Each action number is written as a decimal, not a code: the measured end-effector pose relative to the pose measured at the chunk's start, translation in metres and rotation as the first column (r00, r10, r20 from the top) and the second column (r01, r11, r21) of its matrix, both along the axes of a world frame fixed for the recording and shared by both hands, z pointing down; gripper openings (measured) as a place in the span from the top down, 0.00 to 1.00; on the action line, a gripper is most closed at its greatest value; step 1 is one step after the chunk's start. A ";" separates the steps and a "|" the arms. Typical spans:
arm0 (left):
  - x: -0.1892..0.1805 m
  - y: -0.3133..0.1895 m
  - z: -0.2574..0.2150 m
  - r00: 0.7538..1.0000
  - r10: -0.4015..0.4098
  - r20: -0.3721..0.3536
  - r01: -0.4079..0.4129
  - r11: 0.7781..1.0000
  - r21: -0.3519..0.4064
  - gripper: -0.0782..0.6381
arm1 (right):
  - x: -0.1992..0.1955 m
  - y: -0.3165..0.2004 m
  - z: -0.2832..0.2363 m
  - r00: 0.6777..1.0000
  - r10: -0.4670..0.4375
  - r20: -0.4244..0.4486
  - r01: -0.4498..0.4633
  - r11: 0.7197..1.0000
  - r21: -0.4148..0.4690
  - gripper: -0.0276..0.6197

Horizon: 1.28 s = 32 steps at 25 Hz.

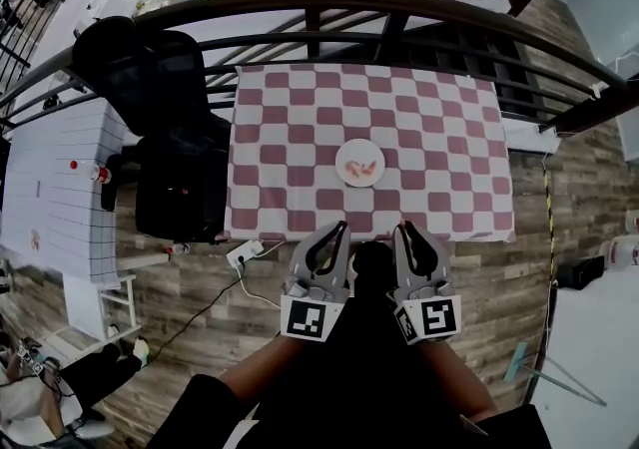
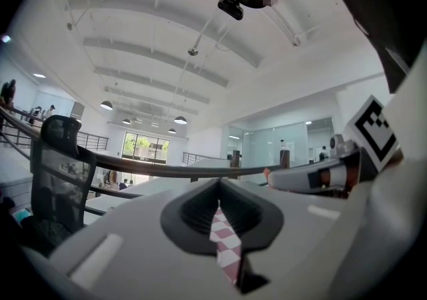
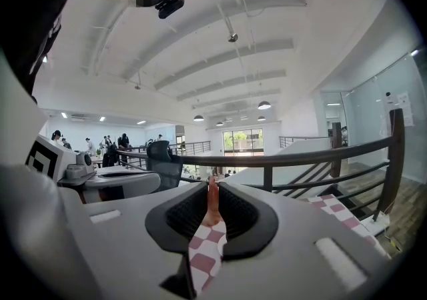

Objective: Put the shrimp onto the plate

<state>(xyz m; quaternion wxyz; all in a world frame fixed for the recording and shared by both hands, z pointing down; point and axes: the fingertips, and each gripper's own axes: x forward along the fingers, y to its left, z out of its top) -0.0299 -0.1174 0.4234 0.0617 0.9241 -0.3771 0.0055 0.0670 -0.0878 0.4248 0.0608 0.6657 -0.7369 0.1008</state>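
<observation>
A white plate (image 1: 342, 151) sits mid-table on the pink-and-white checked cloth (image 1: 300, 128), with orange shrimp (image 1: 361, 170) lying on it. Both grippers hover side by side over the table's near edge, a little short of the plate. My left gripper (image 1: 341, 227) is shut with nothing in it; in the left gripper view only a thin slit of cloth shows between its jaws (image 2: 219, 207). My right gripper (image 1: 403, 228) is shut on a small orange-pink shrimp (image 3: 212, 200), which sticks up between the jaws. That shrimp's tip (image 2: 267, 173) also shows in the left gripper view.
A black office chair (image 1: 165, 88) stands at the table's left. A curved black railing (image 1: 399, 3) runs behind the table. A white table (image 1: 50, 188) lies further left. A power strip (image 1: 243, 253) and cable lie on the wooden floor by the near left corner.
</observation>
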 end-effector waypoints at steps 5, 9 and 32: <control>0.000 0.002 -0.001 1.000 -0.023 0.000 0.023 1.000 0.001 0.88 | -0.010 -0.009 0.002 0.998 -0.059 0.008 0.059 0.998 -0.003 0.88; -0.005 -0.014 -0.001 0.999 -0.052 0.009 0.052 0.999 -0.001 0.88 | -0.013 -0.032 0.003 0.995 -0.096 0.027 0.096 0.995 0.007 0.88; 0.056 -0.169 0.032 0.979 -0.171 0.109 0.176 0.984 -0.033 0.88 | 0.045 -0.187 0.143 0.955 -0.297 0.017 0.287 0.905 -0.314 0.88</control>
